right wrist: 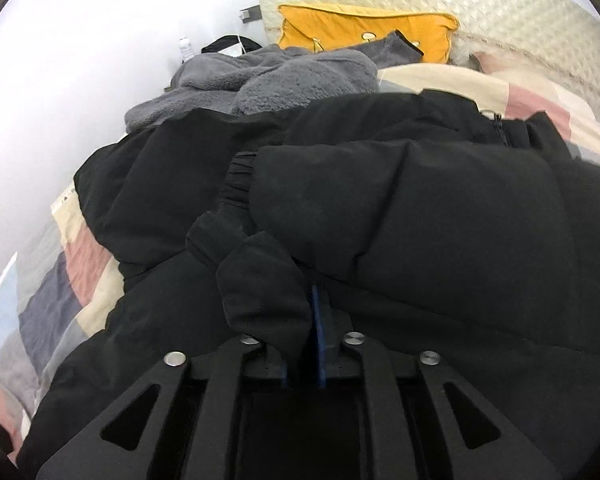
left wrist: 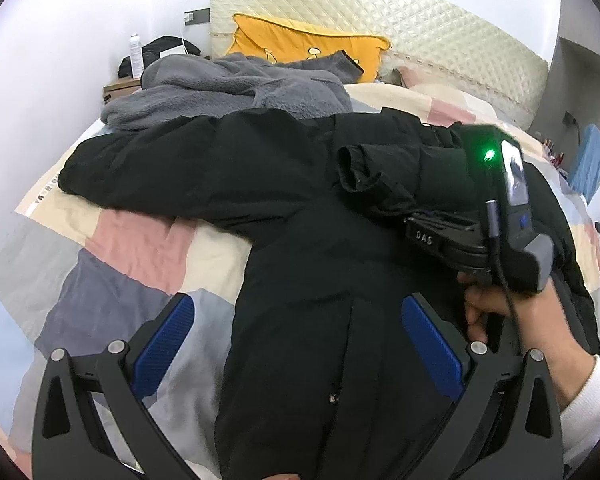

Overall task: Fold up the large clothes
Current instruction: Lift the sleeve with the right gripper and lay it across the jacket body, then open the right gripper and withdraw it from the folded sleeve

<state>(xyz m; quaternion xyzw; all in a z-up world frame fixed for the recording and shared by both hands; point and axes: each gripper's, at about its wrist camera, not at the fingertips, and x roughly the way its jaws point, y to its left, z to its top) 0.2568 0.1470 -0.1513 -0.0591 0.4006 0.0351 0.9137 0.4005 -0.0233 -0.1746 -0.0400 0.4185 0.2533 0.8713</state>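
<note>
A black puffer jacket (left wrist: 292,184) lies spread across the bed, one sleeve stretched to the left and the other folded over its body. My left gripper (left wrist: 296,304) hovers open over the jacket's lower front, blue pads wide apart and nothing between them. In the left wrist view a hand (left wrist: 496,312) holds my right gripper (left wrist: 432,236) at the folded sleeve, whose cuff (left wrist: 356,168) points left. In the right wrist view my right gripper (right wrist: 302,336) has its jaws a narrow gap apart. A fold of the sleeve (right wrist: 264,292) drapes over the left finger into that gap, not visibly pinched.
A grey fleece garment (left wrist: 228,88) is heaped behind the jacket near a yellow pillow (left wrist: 300,44) and the quilted headboard (left wrist: 440,36). The patchwork duvet (left wrist: 120,256) shows to the left. A nightstand (left wrist: 120,88) with a bottle stands at the back left.
</note>
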